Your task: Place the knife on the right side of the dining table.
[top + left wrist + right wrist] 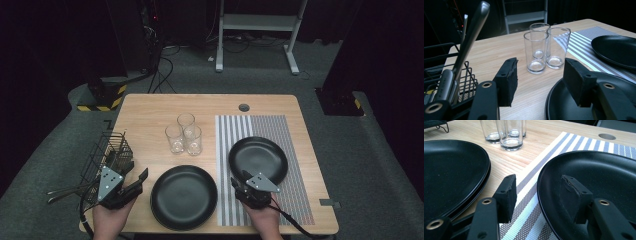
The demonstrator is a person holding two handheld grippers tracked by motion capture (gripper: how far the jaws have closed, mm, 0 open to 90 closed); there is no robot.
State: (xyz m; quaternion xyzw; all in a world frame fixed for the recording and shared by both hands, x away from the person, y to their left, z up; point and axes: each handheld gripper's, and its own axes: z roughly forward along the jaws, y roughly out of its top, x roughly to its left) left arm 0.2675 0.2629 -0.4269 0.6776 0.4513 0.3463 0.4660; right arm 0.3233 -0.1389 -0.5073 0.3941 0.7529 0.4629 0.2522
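— Plate (258,159) on the striped mat (280,137), lower right of the frame. It's round, black, smooth and hard. Probably heavy, and it could break.

— Where to grab it?

— By the near rim. The right gripper (240,181) has its jaws around that rim, one inside, one outside; I can't tell if they pinch. The left gripper (139,176) is wide, empty.
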